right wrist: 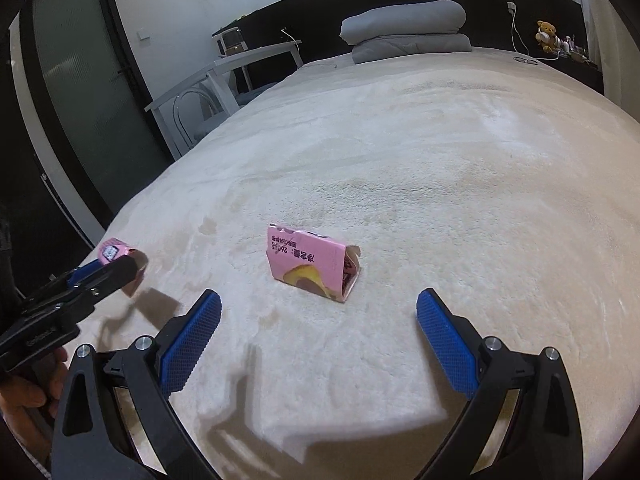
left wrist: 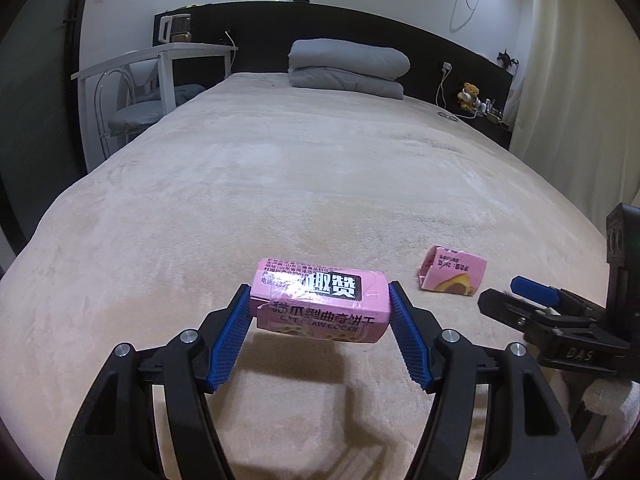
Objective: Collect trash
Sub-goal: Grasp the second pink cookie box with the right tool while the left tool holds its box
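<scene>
A pink cookie box [left wrist: 320, 300] hangs above the beige bed cover, clamped end to end between the blue pads of my left gripper [left wrist: 320, 312]; its shadow falls on the cover below. From the right wrist view the same box [right wrist: 116, 252] and left gripper [right wrist: 108, 270] show at the far left. A second, crumpled pink carton [right wrist: 310, 262] lies on the bed just ahead of my right gripper [right wrist: 318, 312], whose pads stand wide apart with nothing between them. That carton [left wrist: 454, 274] and the right gripper [left wrist: 516, 292] appear at the right of the left wrist view.
The bed [left wrist: 320, 168] fills both views. A folded grey duvet [left wrist: 348, 68] lies at the black headboard. A white desk [left wrist: 160, 60] and clear chair [left wrist: 128, 112] stand left of the bed; a dark glass door [right wrist: 88, 92] is further left. A teddy bear [left wrist: 470, 96] sits on the right shelf.
</scene>
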`<state>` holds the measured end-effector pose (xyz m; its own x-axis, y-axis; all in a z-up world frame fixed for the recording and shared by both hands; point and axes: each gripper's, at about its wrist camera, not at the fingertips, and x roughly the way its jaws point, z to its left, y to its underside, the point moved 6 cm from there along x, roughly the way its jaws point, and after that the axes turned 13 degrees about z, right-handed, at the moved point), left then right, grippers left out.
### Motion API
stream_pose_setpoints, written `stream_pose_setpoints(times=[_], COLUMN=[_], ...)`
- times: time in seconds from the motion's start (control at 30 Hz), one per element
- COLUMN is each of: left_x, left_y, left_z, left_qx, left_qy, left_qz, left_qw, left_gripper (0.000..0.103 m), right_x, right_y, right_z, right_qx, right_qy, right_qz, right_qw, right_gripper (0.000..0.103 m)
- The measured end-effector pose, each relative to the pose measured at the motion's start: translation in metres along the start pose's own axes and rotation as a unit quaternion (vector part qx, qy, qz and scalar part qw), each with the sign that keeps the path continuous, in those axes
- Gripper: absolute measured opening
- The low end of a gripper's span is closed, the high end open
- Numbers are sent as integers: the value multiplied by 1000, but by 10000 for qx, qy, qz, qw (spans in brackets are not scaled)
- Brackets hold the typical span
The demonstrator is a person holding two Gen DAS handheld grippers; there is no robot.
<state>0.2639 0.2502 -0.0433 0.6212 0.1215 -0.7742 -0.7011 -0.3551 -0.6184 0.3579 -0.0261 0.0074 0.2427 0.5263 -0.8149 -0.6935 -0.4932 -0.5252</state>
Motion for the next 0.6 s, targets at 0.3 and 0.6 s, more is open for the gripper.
stream_pose_setpoints(times=[0.3, 0.6], left_x=[-2, 1], left_y=[-1, 0], left_z=[9, 4], left_qx=[-199, -54], left_qy=[-1, -74], left_qz=[1, 62], left_qw=[9998, 9999], left_gripper=[66, 66], right_x=[38, 53], right_y=[-25, -31], right_z=[14, 7], right_qx=[25, 184], right_qy=[307, 522], right_qz=[108, 198], right_qw=[9995, 9983], right_gripper=[97, 62])
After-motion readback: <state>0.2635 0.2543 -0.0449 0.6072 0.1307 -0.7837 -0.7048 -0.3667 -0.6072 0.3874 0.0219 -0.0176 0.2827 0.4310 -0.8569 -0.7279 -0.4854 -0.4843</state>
